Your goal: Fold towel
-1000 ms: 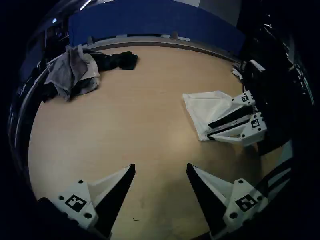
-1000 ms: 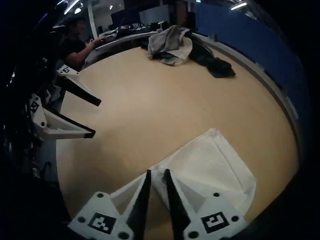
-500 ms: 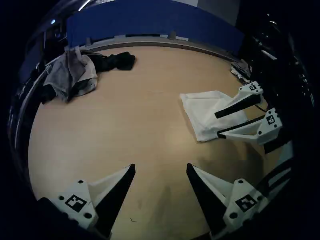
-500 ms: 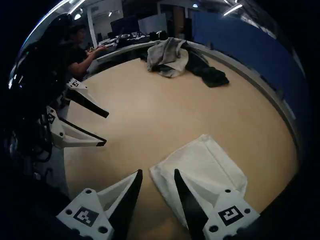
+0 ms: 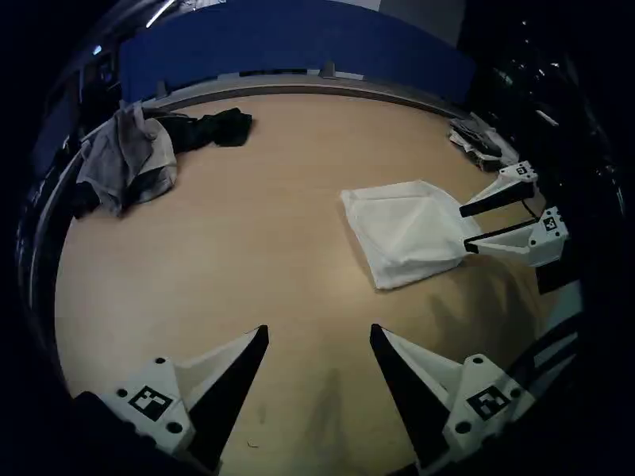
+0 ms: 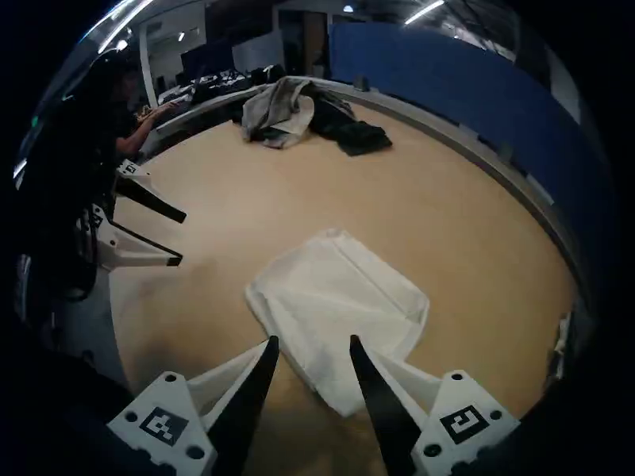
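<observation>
In the left gripper view the left tongs [image 5: 318, 327] gape wide and empty over the tabletop [image 5: 238, 238], with the folded white towel [image 5: 405, 230] lying flat further off. In the right gripper view the right tongs [image 6: 313, 338] stand wide at its near edge. It looks soft, light and limp, so it is best pinched at a corner.

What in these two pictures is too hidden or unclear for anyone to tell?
- Right gripper view: the near edge of the white towel lies partly behind a finger of the right gripper.
- Both views: the heap of clothes is too small and bunched to count its pieces.
- Left gripper view: the small stack at the edge of the table is too dark to identify.
</observation>
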### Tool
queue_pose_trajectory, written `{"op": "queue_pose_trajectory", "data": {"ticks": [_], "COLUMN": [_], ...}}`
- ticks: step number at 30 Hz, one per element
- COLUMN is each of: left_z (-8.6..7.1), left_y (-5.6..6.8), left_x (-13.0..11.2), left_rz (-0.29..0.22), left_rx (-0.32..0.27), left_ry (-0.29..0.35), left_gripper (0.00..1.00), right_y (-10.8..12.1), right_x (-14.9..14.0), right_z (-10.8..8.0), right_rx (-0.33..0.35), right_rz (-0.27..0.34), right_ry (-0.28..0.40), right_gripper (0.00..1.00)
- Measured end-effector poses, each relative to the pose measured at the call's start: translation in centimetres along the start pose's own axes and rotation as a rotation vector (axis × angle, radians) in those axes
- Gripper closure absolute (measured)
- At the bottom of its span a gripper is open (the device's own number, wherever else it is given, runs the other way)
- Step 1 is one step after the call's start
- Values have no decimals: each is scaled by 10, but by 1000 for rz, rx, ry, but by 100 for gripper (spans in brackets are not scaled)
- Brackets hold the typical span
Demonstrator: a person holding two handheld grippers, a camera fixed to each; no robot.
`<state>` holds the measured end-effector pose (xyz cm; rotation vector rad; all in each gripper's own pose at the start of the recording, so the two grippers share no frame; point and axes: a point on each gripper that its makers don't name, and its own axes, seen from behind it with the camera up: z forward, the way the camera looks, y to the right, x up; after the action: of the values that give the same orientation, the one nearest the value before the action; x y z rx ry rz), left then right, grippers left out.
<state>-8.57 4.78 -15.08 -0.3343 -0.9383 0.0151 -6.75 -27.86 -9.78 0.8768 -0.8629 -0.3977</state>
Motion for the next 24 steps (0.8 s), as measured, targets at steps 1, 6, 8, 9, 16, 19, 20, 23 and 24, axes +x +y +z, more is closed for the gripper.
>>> {"op": "queue_pose_trajectory", "data": {"ticks": [1, 6, 8, 9, 16, 19, 20, 23, 24], "left_z": [0, 2, 3, 3, 3, 4, 4, 5, 6], "left_y": [1, 7, 8, 8, 9, 9, 10, 11, 11], "left_x": [1, 3, 4, 4, 6, 7, 7, 7, 7], "left_rz": [2, 11, 14, 16, 25, 25, 25, 27, 28], "left_rx": [-1, -7, -8, -8, -6, -6, -7, -9, -9], "left_ry": [0, -3, -4, -5, -8, -8, -8, -9, -9], "left_gripper": [5, 5, 5, 5, 5, 5, 5, 5, 5], "right_y": [2, 11, 12, 13, 17, 21, 22, 24, 25], "right_x": [-6, -30, -36, -38, -44, -47, -49, -50, -51], "right_z": [-2, -9, -10, -11, -17, -18, -19, -18, -18], "right_rx": [-7, -34, -41, -44, -59, -67, -70, -74, -74], "right_rz": [8, 46, 56, 60, 72, 76, 78, 88, 91], "right_ry": [-6, -29, -33, -34, -27, -32, -33, -33, -33], "right_gripper": [31, 31, 31, 31, 31, 31, 31, 31, 31]}}
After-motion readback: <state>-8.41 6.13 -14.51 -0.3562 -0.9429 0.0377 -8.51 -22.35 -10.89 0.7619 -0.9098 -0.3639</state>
